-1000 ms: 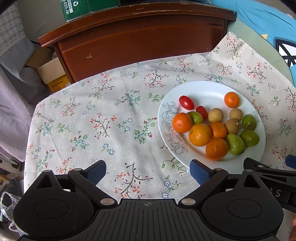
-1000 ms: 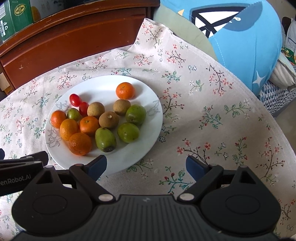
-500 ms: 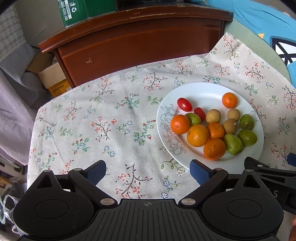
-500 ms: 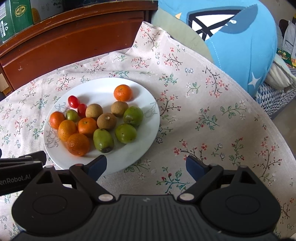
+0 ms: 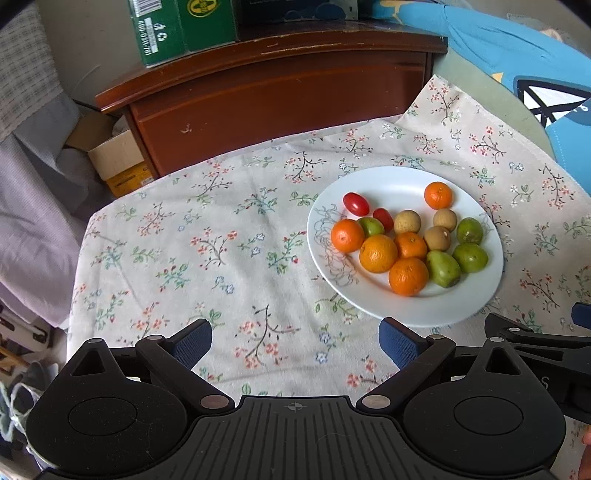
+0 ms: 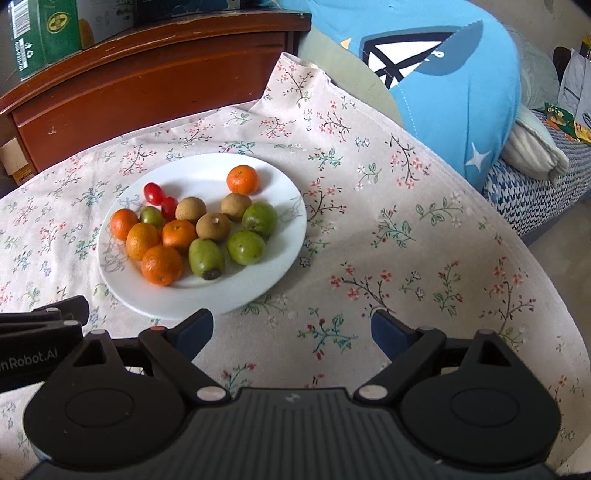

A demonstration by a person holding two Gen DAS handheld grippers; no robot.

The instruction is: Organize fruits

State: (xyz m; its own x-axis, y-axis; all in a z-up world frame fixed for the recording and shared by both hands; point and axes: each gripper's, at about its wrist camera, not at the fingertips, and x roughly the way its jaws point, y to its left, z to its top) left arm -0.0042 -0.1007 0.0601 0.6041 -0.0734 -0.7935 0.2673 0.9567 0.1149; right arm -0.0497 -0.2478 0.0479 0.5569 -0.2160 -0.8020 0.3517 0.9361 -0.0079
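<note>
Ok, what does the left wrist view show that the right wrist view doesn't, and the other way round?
Only the left wrist view: the cardboard box on the floor beside the cabinet, and grey fabric at the left edge. Only the right wrist view: the striped pillow and blue patterned cover. Both show the white plate of fruit, floral tablecloth, wooden cabinet, green carton and blue cushion.

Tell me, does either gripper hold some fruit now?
No. Left gripper and right gripper are open and empty; all fruit lies on the white plate.

glossy white plate [image 5: 476,302], floral cloth tablecloth [image 5: 207,258]
</note>
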